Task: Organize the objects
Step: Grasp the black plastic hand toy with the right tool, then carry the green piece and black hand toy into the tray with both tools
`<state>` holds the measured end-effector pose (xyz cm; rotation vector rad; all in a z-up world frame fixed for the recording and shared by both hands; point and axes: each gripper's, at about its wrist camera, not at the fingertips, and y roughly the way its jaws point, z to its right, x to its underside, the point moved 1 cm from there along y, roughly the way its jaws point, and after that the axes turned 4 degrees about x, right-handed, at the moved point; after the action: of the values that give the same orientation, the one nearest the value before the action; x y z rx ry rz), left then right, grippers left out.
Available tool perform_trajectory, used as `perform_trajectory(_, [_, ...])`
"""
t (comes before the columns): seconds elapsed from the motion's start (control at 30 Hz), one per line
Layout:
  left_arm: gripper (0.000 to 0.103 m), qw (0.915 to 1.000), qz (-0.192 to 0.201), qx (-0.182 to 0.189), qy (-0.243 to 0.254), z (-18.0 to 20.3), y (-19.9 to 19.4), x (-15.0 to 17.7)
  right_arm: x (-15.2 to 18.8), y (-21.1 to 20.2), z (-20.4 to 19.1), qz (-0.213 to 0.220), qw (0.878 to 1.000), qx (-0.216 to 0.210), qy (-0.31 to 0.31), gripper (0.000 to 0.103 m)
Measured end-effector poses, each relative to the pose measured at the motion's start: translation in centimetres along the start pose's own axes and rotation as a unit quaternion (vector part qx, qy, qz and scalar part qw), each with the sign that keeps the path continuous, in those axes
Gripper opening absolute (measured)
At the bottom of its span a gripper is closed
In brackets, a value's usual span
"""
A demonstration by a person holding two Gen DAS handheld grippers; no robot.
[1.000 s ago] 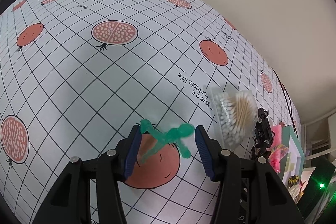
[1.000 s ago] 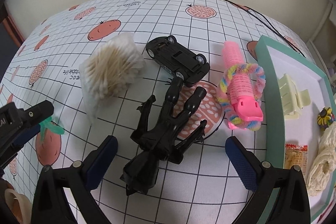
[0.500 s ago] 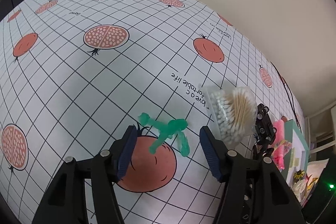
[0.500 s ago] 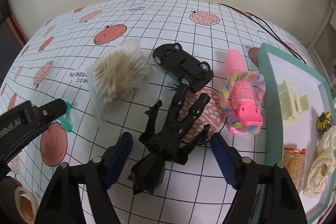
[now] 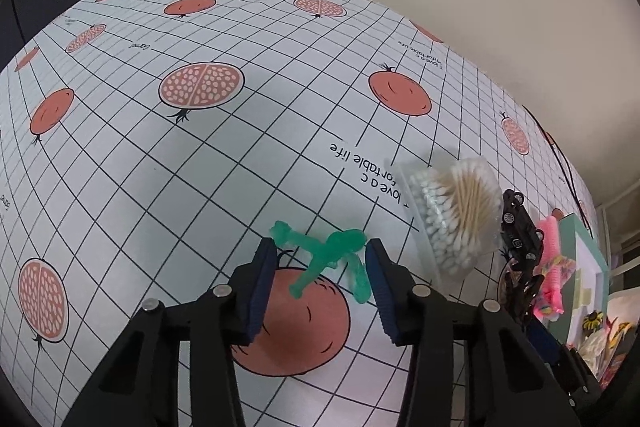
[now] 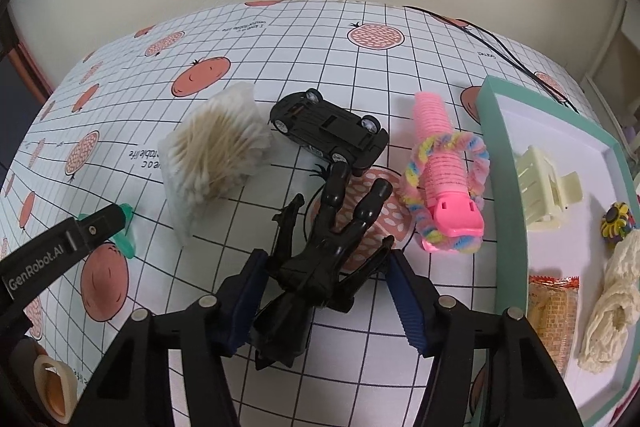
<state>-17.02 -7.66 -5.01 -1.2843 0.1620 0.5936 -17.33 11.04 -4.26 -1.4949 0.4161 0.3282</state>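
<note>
Left gripper (image 5: 320, 279) sits low over the gridded tablecloth (image 5: 200, 167), jaws parted around the small green figure (image 5: 326, 259), pads flanking it but not visibly pressing; released, nothing lifted. Right gripper (image 6: 326, 301) likewise straddles the black action figure (image 6: 320, 259), jaws apart, with a gap showing on the right pad side; contact on the left pad cannot be told. Black figure lies flat, near the front of the cloth, legs pointing away toward the overturned black toy car (image 6: 330, 135), long axis running roughly along the gripper's fingers. Green figure lies at the upper edge of a printed orange fruit, limbs splayed, main axis diagonal between the pads. Judgement: both are light, rigid plastic, probably slick, the black one jointed (limbs may swing if taken by a leg), so grip across the torso. Green one looks thin and slightly translucent; pinch the body where the limbs meet. Teal tray (image 6: 494, 163) at right already holds small items, the likely destination.
</note>
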Motion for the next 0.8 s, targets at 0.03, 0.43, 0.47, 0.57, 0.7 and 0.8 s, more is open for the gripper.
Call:
perform_trajectory(0.03, [0.047, 1.0000, 0.000, 0.001, 0.001, 0.0, 0.0, 0.0, 0.0, 0.0, 0.1, 0.001, 1.000, -0.002, 0.002, 0.063])
perform_trajectory(0.43, [0.045, 0.9997, 0.015, 0.019, 0.005, 1.1, -1.0, -0.1, -0.3, -2.3, 0.9, 0.032, 0.999, -0.014, 0.011, 0.063])
perform_trajectory(0.47, [0.045, 0.9996, 0.019, 0.022, 0.008, 1.3, -1.2, -0.1, -0.4, -2.6, 1.0, 0.036, 0.999, -0.016, 0.011, 0.063])
perform_trajectory(0.57, [0.045, 0.9991, 0.027, 0.030, 0.012, 1.9, -1.8, -0.2, -0.4, -3.7, 1.5, 0.048, 0.999, -0.019, 0.012, 0.063])
perform_trajectory(0.7, [0.045, 0.9982, 0.036, 0.044, 0.016, 2.9, -2.8, -0.1, -0.4, -5.1, 2.3, 0.063, 0.998, -0.020, 0.013, 0.063])
perform_trajectory(0.8, [0.045, 0.9975, 0.041, 0.052, 0.023, 3.9, -3.3, 0.2, -0.4, -6.0, 3.2, 0.073, 0.997, -0.020, 0.015, 0.063])
